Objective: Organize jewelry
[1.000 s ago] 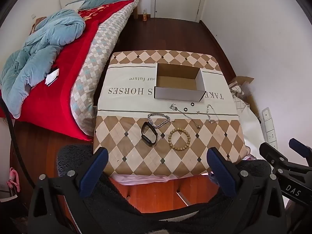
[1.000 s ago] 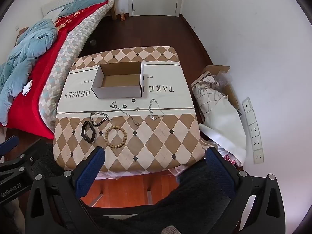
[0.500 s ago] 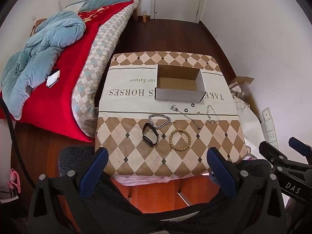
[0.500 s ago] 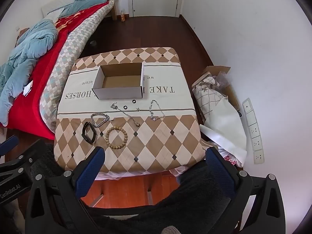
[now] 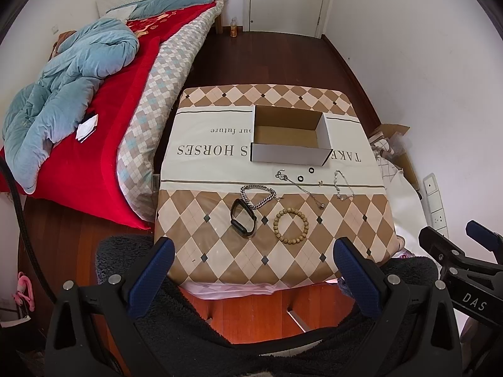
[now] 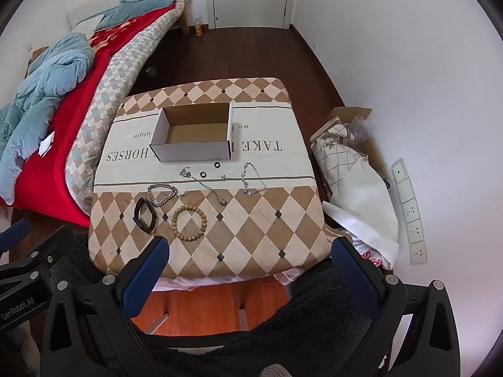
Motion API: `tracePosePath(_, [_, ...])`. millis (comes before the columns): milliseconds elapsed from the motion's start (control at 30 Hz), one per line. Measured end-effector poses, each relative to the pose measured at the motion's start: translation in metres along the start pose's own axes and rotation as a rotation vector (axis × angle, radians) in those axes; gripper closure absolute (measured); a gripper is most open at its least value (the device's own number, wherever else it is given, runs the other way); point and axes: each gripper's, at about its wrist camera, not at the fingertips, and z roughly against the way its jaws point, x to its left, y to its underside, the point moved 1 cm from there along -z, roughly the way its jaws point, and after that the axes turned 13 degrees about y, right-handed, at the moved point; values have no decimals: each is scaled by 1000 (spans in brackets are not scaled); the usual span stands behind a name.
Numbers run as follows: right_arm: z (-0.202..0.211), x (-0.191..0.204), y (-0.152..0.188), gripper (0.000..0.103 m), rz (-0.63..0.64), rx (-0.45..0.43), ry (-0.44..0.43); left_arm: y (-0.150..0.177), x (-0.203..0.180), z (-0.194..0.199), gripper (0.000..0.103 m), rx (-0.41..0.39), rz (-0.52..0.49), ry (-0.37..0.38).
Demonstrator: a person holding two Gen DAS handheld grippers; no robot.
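Observation:
An open empty cardboard box [image 5: 290, 135] [image 6: 195, 136] stands on a small table with a diamond-patterned cloth [image 5: 220, 257] [image 6: 267, 238]. In front of it lie a black band [image 5: 242, 221] [image 6: 144, 214], a wooden bead bracelet [image 5: 290, 226] [image 6: 189, 222], a silver chain bracelet [image 5: 257, 195] [image 6: 162, 194], thin necklaces [image 5: 342, 185] [image 6: 253, 179] and two small black rings [image 5: 301, 178] [image 6: 203, 174]. My left gripper [image 5: 253, 264] and right gripper [image 6: 248, 257] are both open and empty, held above the table's near edge.
A bed with a red blanket and blue duvet [image 5: 72, 72] [image 6: 44, 78] runs along the left. Bags and a cardboard carton [image 5: 389, 144] [image 6: 352, 150] lie by the right wall. A white power strip [image 6: 408, 210] lies on the floor at the right.
Both views have shifted very slightly; the table sits a touch lower in frame. Nothing on the table has moved and both grippers stay open.

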Motion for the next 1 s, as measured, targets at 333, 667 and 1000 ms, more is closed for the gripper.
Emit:
tracePosePath(333, [-1,-1,-1,0,0,-1,-6,0,0,0,0,0,-1,0])
tracePosePath(667, [2,-1,-2,0,-2,-2,-6,1,-1,1,0,-3,-3,-2])
tracePosePath(1000, [5,-3,-5,0,0,-2,-13,-6,-1,7,0,-1,1,2])
